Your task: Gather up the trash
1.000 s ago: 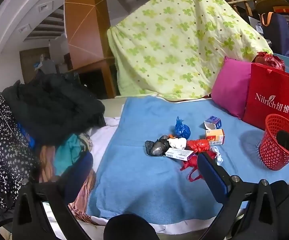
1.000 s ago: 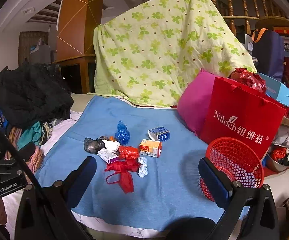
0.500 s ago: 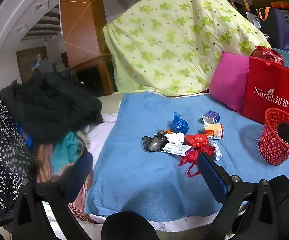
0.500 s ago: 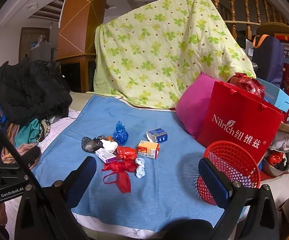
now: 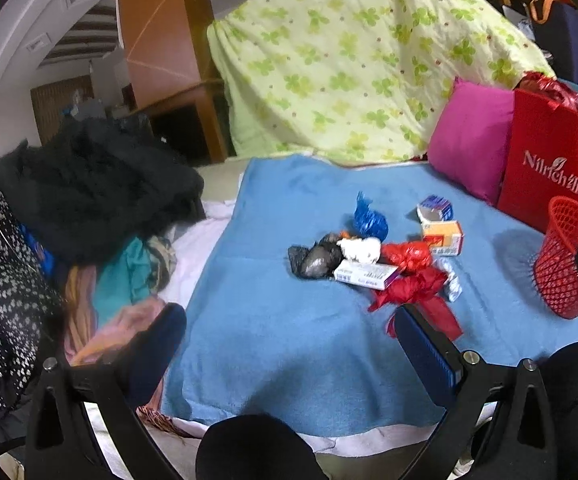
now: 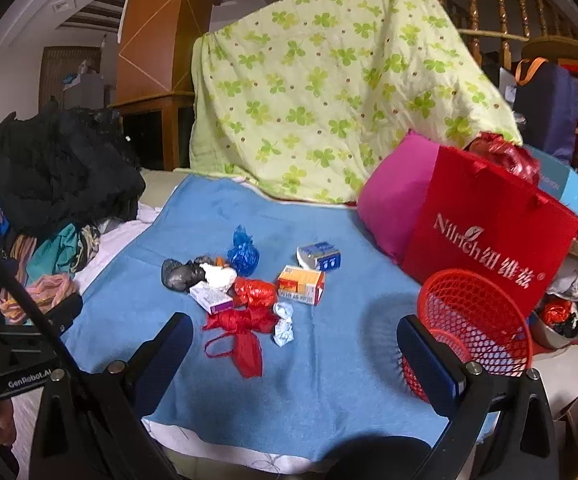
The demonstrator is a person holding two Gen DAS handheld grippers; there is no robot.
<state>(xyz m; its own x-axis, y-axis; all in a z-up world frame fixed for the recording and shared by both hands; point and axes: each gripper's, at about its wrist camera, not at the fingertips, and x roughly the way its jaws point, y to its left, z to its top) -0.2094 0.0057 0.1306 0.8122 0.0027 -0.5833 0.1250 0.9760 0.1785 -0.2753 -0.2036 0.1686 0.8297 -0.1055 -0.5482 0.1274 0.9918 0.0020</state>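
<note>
A pile of trash lies mid-blanket: a black bag (image 5: 315, 258) (image 6: 179, 274), white wad (image 5: 361, 249), blue bag (image 6: 244, 254) (image 5: 369, 220), red bags (image 6: 245, 326) (image 5: 413, 292), white-purple box (image 6: 211, 298) (image 5: 365, 274), orange box (image 6: 301, 284) (image 5: 443, 237) and blue-white box (image 6: 320, 255) (image 5: 435, 208). A red mesh basket (image 6: 475, 330) (image 5: 569, 256) stands at the blanket's right edge. My left gripper (image 5: 289, 344) and right gripper (image 6: 295, 354) are open, empty, hovering short of the pile.
The blue blanket (image 6: 329, 380) covers a bed. A red paper bag (image 6: 489, 240) and pink pillow (image 6: 397, 204) stand behind the basket. Dark clothes (image 5: 89, 188) are heaped on the left. A green quilt (image 6: 329, 100) hangs behind.
Both grippers have drifted slightly, so the pile sits a little higher in both views. The trash and basket have not moved. Both grippers stay open.
</note>
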